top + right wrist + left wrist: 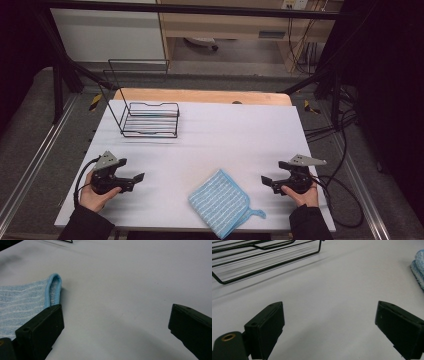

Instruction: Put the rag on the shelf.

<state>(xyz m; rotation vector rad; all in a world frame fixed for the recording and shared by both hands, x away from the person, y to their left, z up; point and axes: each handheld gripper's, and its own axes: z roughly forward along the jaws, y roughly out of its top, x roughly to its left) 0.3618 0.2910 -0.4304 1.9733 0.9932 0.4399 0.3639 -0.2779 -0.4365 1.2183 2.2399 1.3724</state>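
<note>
While both hands rest near the front edge of the white tabletop [225, 135], the high view shows the left gripper [134, 181] at the left and the right gripper [268, 183] at the right, each pointing inward toward the middle. Between them, near the front edge, lies a folded blue cloth with white stripes [220, 201], flat on the tabletop and apart from both grippers, closer to the right one. A black wire rack [150, 120] stands toward the far left of the tabletop, well apart from the cloth.

Seen from the left gripper view, its fingers [265, 330] are spread wide over bare tabletop with nothing between them; the rack's wires [262, 257] cross the upper left, and a corner of the cloth [418, 267] shows at the right edge.

Seen from the right gripper view, its fingers [41, 332] are likewise spread wide and hold nothing; the cloth [22, 305] lies just beyond the left finger, its bound edge curled up
</note>
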